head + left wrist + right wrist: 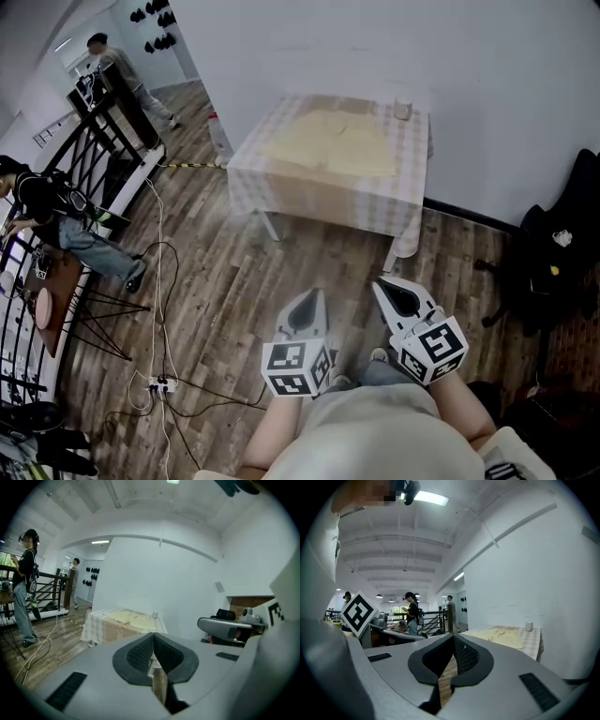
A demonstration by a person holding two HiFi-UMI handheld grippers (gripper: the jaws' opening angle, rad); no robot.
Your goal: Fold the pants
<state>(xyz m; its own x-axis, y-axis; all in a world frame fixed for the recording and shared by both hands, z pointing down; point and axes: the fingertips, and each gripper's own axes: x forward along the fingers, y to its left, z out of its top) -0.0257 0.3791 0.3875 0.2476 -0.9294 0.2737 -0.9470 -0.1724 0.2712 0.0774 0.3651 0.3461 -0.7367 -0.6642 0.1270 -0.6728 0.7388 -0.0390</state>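
Closest to the lens, the left gripper and the right gripper are held side by side above the brown wooden plank floor, each with its jaws pressed together on nothing. Pale yellow fabric pants are seen spread flat on the checked-cloth table, well apart and straight ahead of both grippers, their long axis seemingly running across the view. Neither gripper is judged markedly nearer, so a forward approach is called for first.
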